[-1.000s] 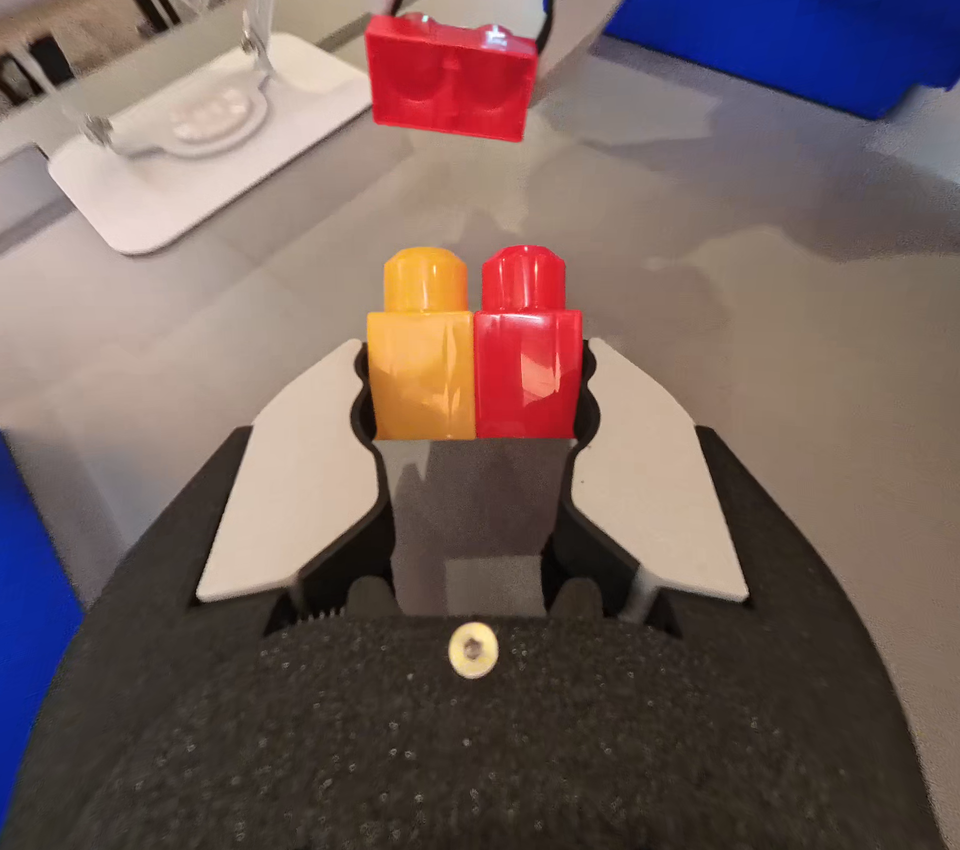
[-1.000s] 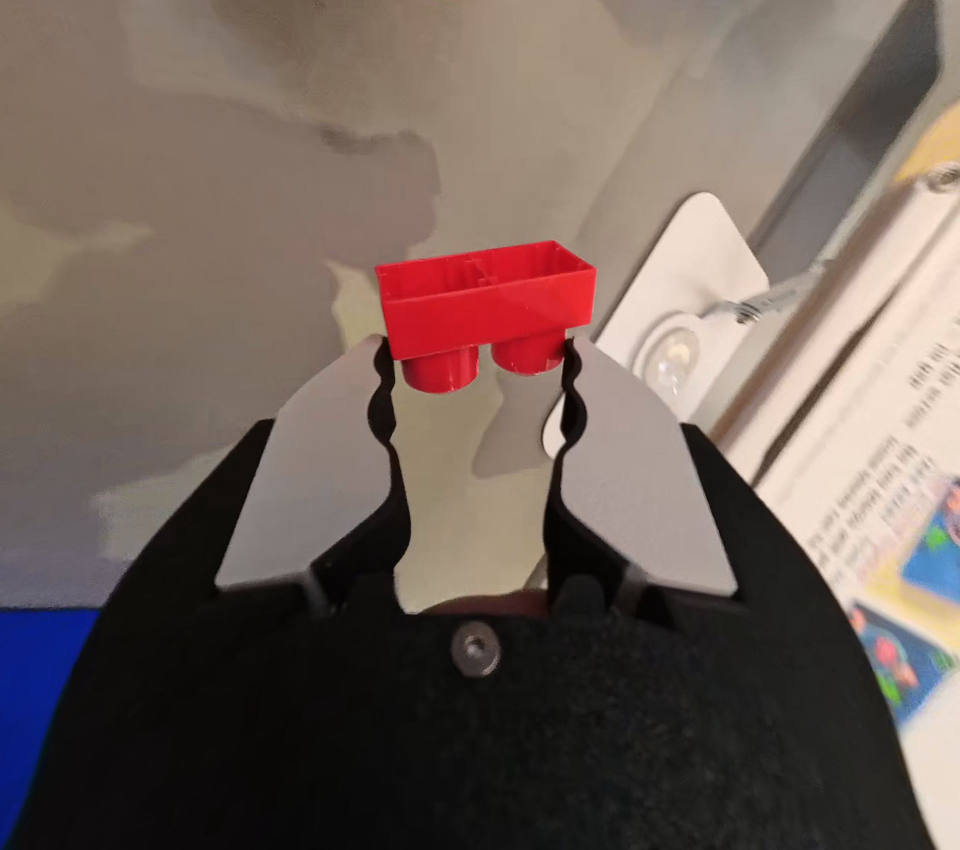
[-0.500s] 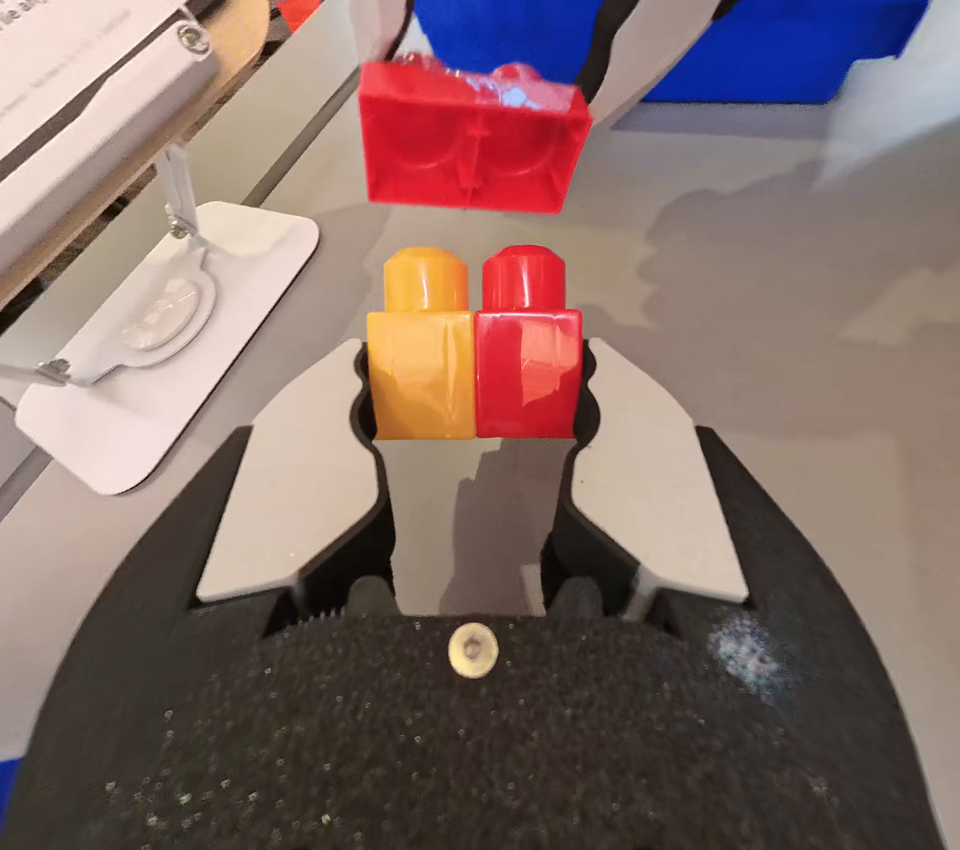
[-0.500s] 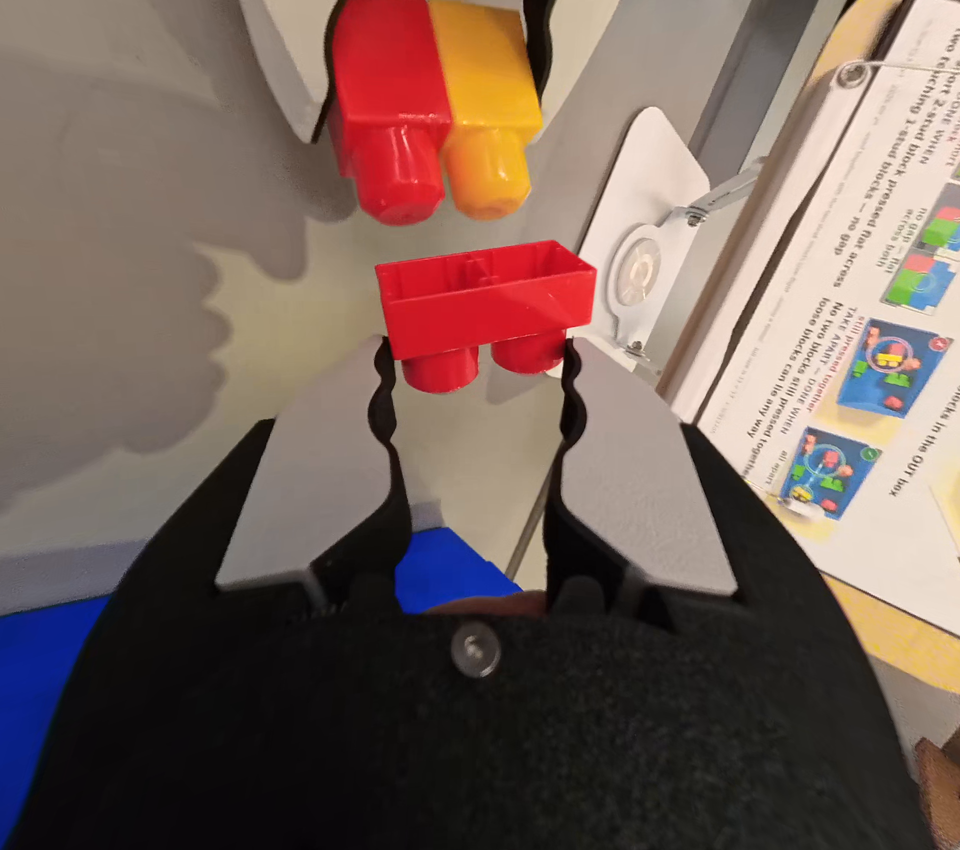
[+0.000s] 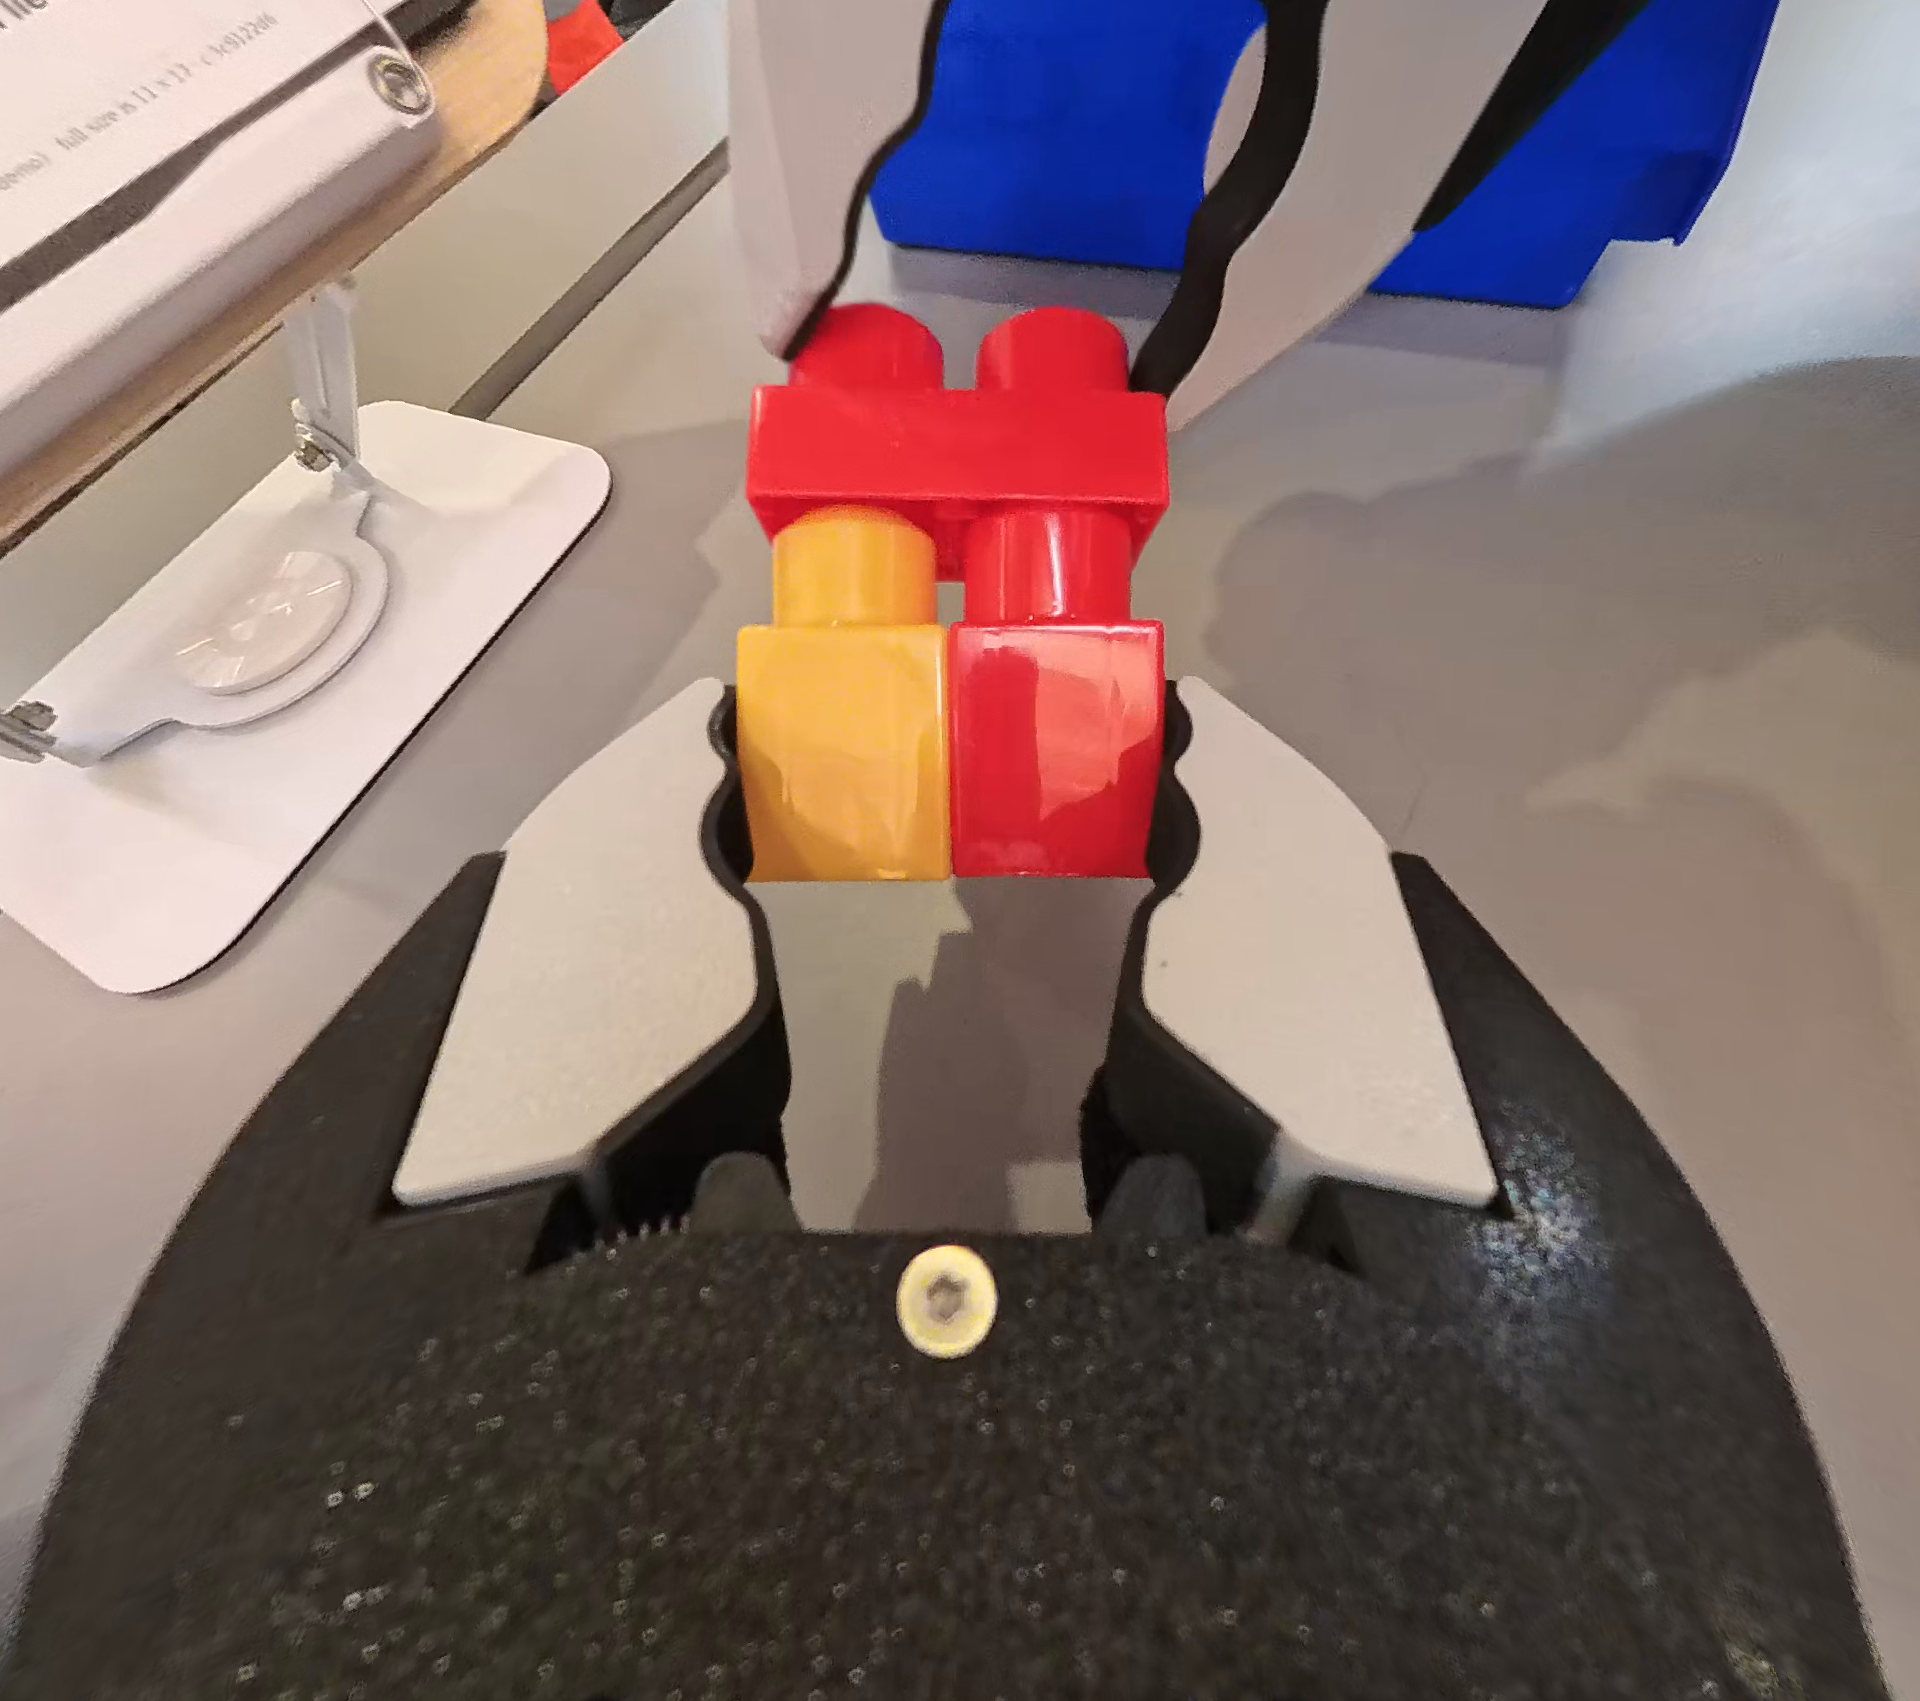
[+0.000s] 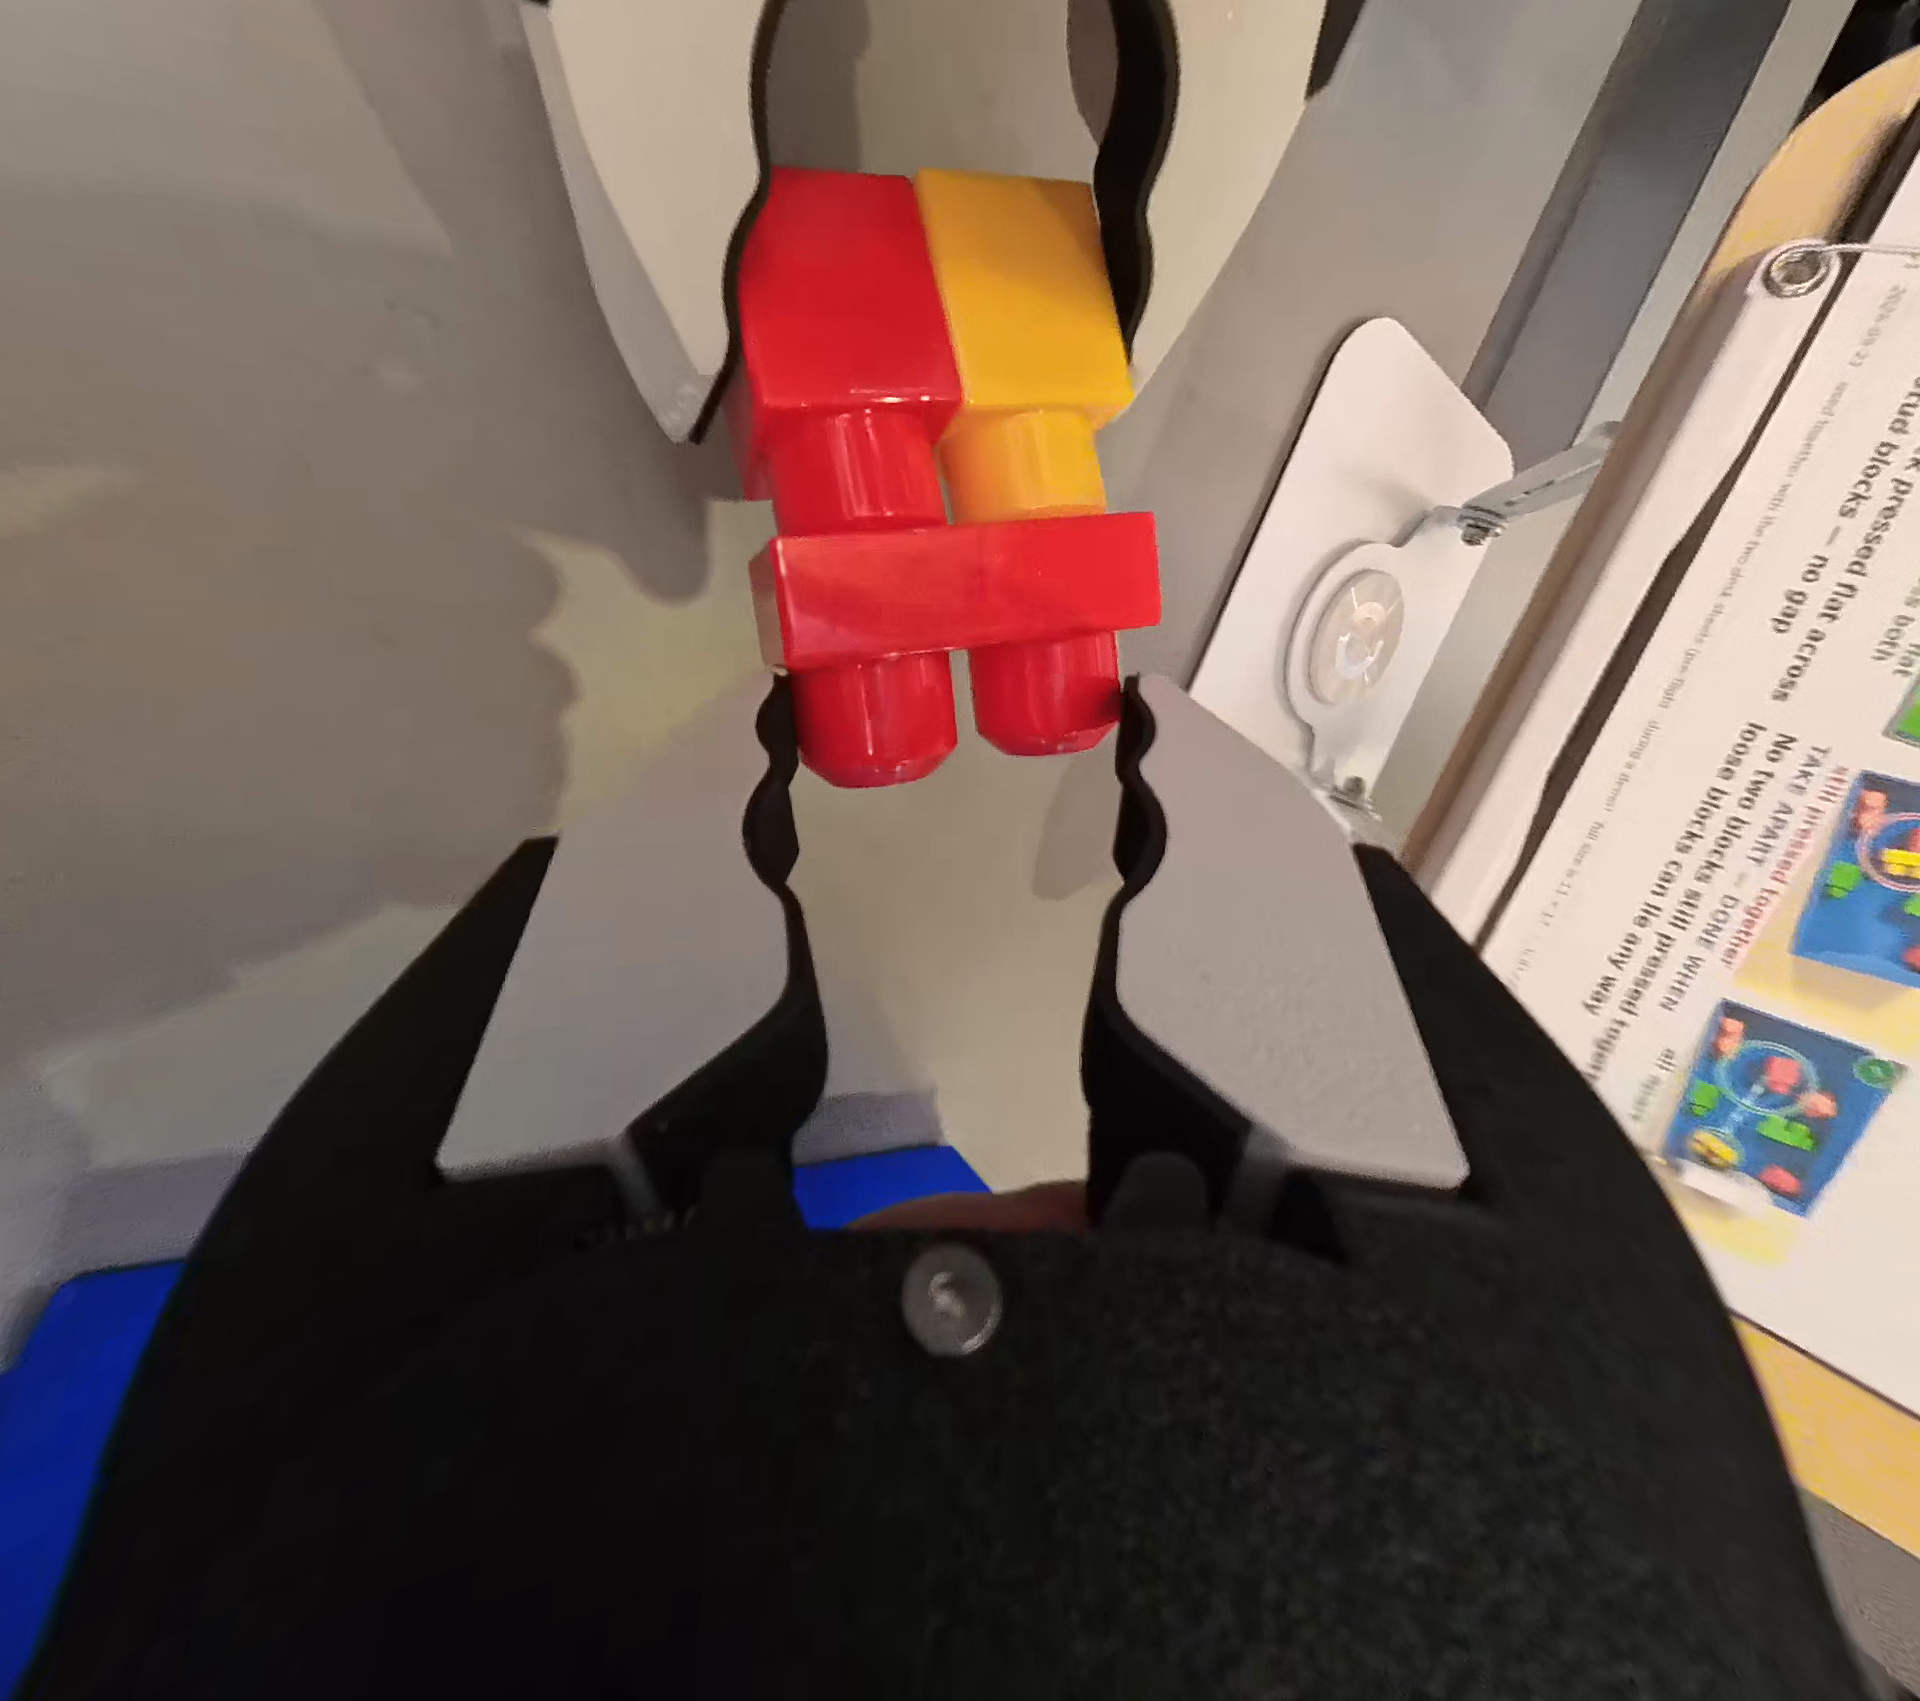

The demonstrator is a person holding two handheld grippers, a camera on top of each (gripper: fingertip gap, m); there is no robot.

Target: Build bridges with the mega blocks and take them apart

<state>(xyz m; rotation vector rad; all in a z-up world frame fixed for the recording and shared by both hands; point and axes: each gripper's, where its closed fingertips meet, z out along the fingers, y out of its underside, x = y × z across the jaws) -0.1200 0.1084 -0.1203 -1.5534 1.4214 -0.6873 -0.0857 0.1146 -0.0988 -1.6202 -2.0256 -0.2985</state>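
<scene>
Grey tabletop (image 5: pixel 1558 820) lies beneath my two tools; nearest, my left gripper (image 5: pixel 951 758) is clenched on an orange block (image 5: pixel 842 758) and a red single block (image 5: pixel 1055 747) side by side, studs pointing away. Seated over both studs is the red two-stud block (image 5: pixel 956 456), which my right gripper (image 5: pixel 961 363) pinches by its own studs; beyond stand a white stand (image 5: pixel 312 612) at left and a blue bin (image 5: pixel 1351 113) of blocks.

You have one printed instruction sheet (image 6: pixel 1766 716) in sight, clipped to a tilted board on a white stand (image 5: pixel 301 675). It bears lines of black print, a few words in red, and small coloured diagrams. The blocks and the bin carry no readable marks.
</scene>
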